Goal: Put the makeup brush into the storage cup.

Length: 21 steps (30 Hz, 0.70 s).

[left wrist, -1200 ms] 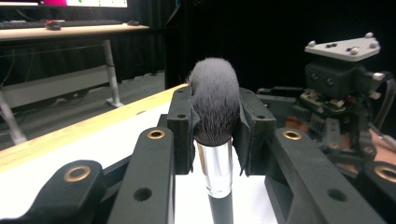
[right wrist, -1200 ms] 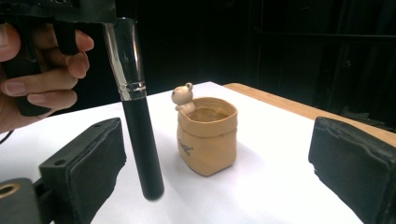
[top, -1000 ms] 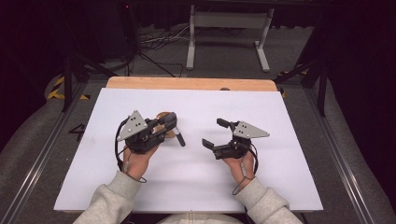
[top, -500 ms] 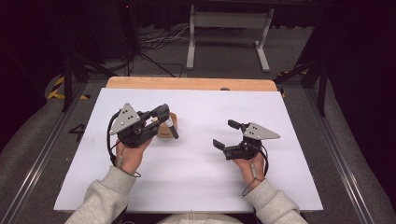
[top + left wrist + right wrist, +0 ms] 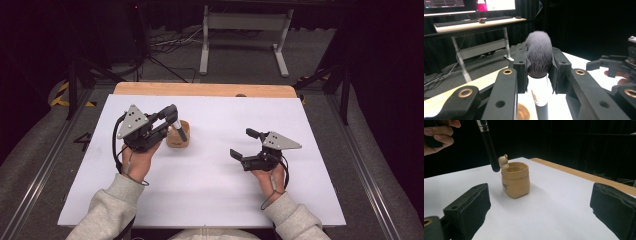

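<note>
Tan and sack-shaped, the little pot (image 5: 515, 180) stands upright on my white counter (image 5: 210, 200), left of centre and toward the far edge, a small bear figure (image 5: 504, 161) on its rim. My left tool (image 5: 174, 121) pinches a makeup brush (image 5: 538, 57) by its grey bristles, black handle hanging just beside the pot's rim. My right tool (image 5: 244, 144) rests spread and empty, well apart toward the right edge.

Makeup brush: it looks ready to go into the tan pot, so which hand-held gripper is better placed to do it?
Left. The left hand-held gripper already clamps the makeup brush just above the tan pot; the right hand-held gripper is open, empty and off to the side.
</note>
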### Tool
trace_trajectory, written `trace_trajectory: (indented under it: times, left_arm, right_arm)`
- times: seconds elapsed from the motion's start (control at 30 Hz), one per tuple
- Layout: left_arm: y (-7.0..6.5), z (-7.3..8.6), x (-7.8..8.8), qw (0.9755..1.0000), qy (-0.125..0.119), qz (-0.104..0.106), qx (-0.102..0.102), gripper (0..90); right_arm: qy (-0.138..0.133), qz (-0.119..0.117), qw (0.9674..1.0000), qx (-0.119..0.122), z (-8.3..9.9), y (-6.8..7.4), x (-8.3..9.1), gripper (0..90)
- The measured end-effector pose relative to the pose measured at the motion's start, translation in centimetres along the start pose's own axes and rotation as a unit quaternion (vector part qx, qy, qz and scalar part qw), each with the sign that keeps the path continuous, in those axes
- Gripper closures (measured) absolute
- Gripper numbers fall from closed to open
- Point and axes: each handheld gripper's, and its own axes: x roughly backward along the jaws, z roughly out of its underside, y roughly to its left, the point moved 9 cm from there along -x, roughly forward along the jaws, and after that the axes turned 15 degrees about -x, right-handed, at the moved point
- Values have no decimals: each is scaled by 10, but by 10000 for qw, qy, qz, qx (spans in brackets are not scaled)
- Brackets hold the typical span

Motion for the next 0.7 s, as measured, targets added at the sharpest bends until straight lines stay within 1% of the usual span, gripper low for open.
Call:
trace_trajectory:
  times: [0.03,0.1,0.13,0.2,0.33,0.4,0.57,0.7]
  left_arm:
    - [1,0,0,10000,37,-27,-28,708]
    - [3,0,-1,10000,33,-66,-29,708]
    - [5,0,-3,9999,45,-117,-32,708]
    - [6,0,-3,9999,63,-147,-11,708]
    - [12,1,-7,9995,91,-315,1,708]
    - [14,2,-9,9994,107,-332,22,707]
    - [21,4,-14,9986,148,-507,34,704]
    - [26,6,-18,9982,183,-572,39,703]
  right_arm:
    - [-5,4,10000,-6,0,0,0,31]
    - [-12,11,10000,-13,0,-1,0,31]
    - [-27,8,10000,-21,-1,-1,0,31]
    - [-27,7,10000,-20,-1,-1,0,31]
    - [-30,-1,10000,-24,-1,0,-1,31]
    - [-28,4,10000,-25,-1,0,-1,31]
    - [-46,7,10000,-45,-1,-1,0,32]
    - [-49,13,10000,-42,-1,-2,0,32]
